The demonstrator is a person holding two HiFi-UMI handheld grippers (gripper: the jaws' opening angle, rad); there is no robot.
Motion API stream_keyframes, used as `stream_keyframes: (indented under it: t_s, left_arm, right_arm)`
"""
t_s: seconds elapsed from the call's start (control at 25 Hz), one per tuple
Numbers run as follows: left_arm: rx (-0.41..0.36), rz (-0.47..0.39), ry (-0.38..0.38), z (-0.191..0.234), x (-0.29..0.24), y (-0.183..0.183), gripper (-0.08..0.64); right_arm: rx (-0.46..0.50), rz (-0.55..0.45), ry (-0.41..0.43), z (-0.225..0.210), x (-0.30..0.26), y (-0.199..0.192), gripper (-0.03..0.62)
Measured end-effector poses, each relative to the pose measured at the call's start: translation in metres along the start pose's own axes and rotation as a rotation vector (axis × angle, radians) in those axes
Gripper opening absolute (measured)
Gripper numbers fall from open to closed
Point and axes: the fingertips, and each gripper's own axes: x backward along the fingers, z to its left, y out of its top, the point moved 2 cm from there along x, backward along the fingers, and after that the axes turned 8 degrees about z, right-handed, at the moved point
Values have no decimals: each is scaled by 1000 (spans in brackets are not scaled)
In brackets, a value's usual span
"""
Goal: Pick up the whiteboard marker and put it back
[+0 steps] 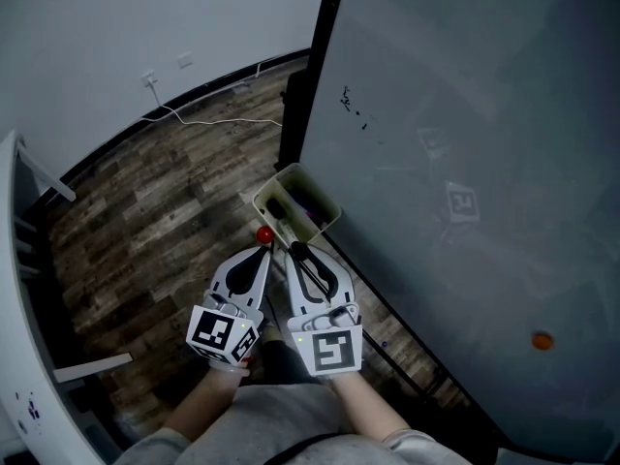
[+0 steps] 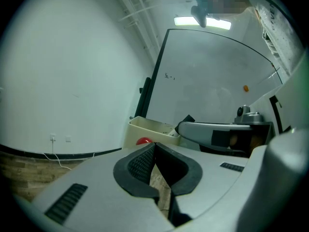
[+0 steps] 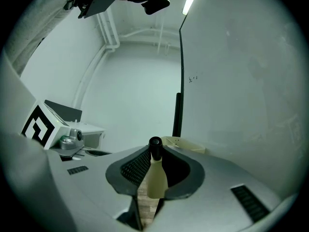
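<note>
While the right gripper (image 1: 294,250) is clamping the whiteboard marker (image 3: 155,170) near the cream tray (image 1: 274,182), marker's lower end hiding between the pads, tray contents looking too dark to name, left gripper (image 1: 263,252) pinching shut on nothing, whiteboard (image 1: 465,163) standing on wood-plank floor (image 1: 145,211), white wall (image 1: 145,17) behind.

Rear of marker (image 3: 155,177) inside right gripper (image 3: 155,151)
</note>
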Motion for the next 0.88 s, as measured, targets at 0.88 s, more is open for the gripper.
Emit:
stream_keyframes:
  t_s: [0.88]
  left_arm:
    - [-45, -20, -55, -8, 4, 24, 15]
  right_arm:
    - [-22, -3, -33, -1, 4, 18, 78]
